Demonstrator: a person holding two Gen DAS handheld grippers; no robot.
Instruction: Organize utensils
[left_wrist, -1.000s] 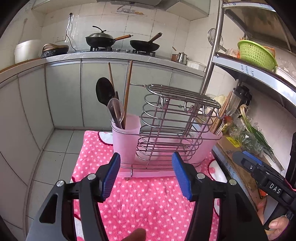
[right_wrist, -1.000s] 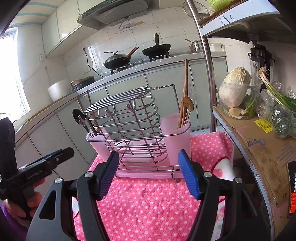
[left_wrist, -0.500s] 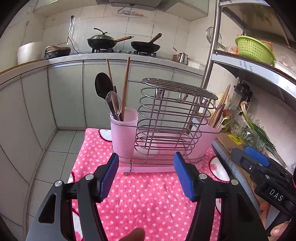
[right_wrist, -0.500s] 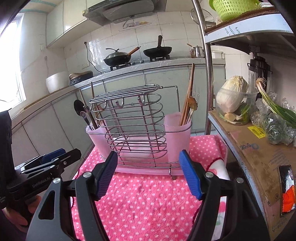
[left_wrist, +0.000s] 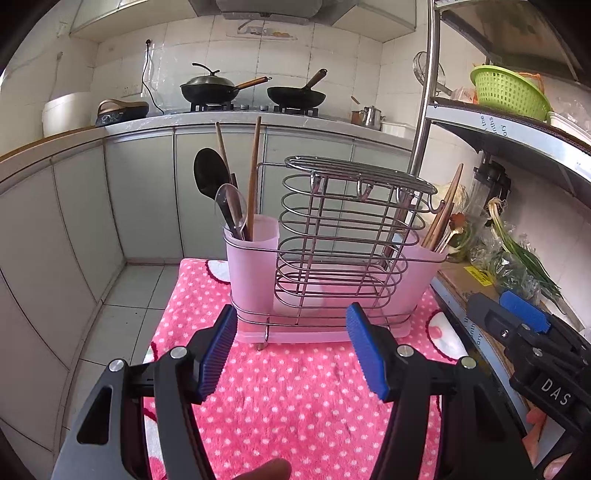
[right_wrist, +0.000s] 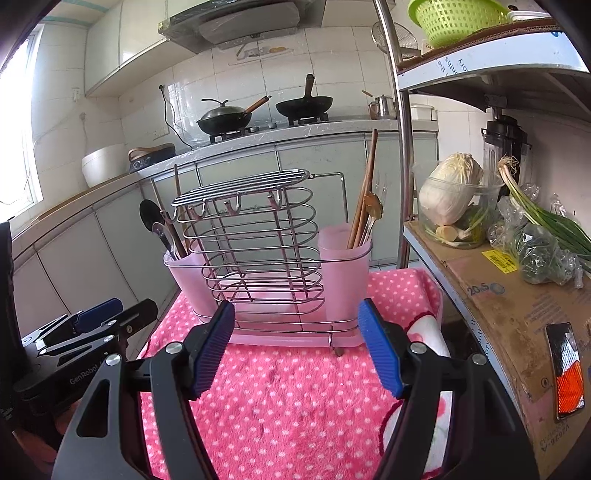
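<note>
Pink dotted cloth (left_wrist: 295, 398) carries the utensil rack (left_wrist: 332, 258), spoons and chopsticks (left_wrist: 255, 173) standing in its end cups. Both grippers, left (left_wrist: 291, 350) and right (right_wrist: 295, 347), have backed away, jaws wide and empty; sorting looks finished.

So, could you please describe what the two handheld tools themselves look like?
Both match: the left tool and right tool have black plastic arms with cut-out slots and silver screws, ending in ribbed blue pads. Seen from the side, the right tool's body carries white "DAS" lettering; the left's reads "GenRobot". A bare fingertip shows; no cables or sleeves.
</note>
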